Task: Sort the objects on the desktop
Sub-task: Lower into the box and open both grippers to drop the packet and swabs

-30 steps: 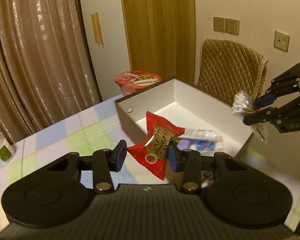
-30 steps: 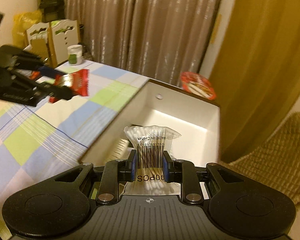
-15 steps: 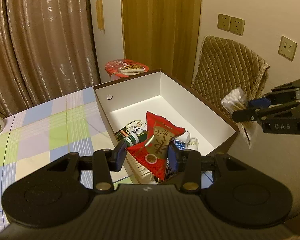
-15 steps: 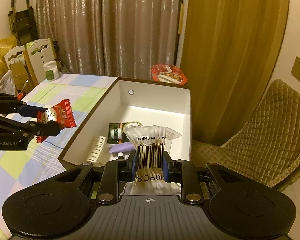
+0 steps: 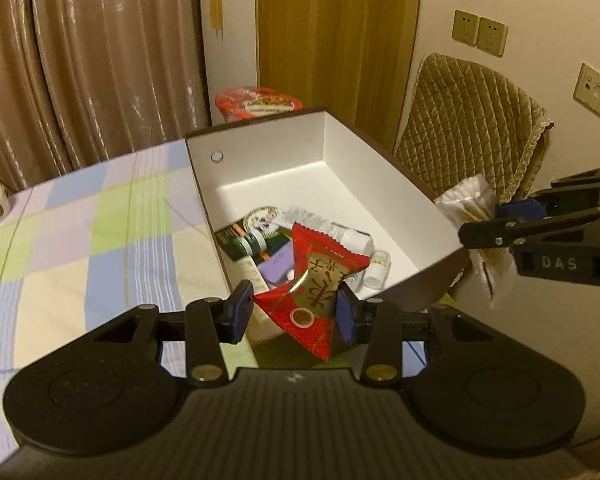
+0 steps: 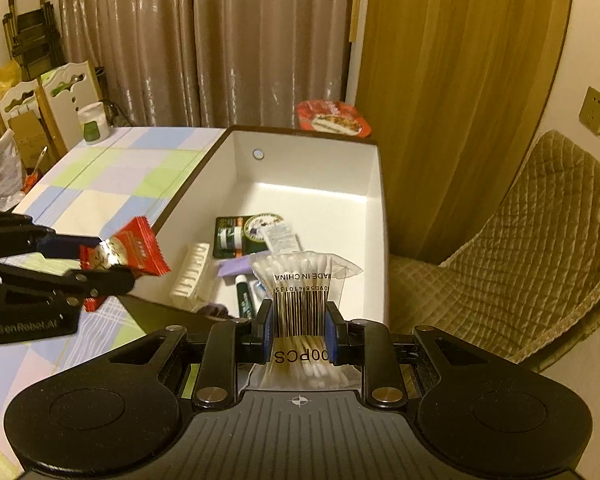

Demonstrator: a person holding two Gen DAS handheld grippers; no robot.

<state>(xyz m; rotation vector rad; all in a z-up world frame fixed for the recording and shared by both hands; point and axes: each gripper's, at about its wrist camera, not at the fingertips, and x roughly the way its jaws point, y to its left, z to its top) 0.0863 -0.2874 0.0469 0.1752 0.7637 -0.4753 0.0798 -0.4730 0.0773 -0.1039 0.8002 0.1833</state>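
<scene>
Above a checked tabletop [image 5: 84,240], two hand-held grippers hang over an open white box [image 6: 374,184] with a dark rim. At left, the left gripper [image 5: 294,312] has its fingers [image 5: 239,311] clenched on a red snack packet [image 5: 316,284], held tilted above the box's near-left corner; in the right wrist view the same packet [image 6: 134,250] sits just outside the box's left wall. At right, the right gripper [image 6: 298,326] has its fingers [image 6: 265,328] pinched tight on a clear bag of cotton swabs [image 6: 302,280], barcode facing the camera, above the box's near end. Inside the box, small items lie bunched toward the near half, among them a green-labelled jar [image 6: 230,236] and a white ribbed piece [image 6: 190,276]. Beyond the far wall stands a red instant-noodle cup [image 5: 258,100]. A quilted chair [image 6: 520,260] stands right of the box, before brown curtains [image 6: 228,40].
</scene>
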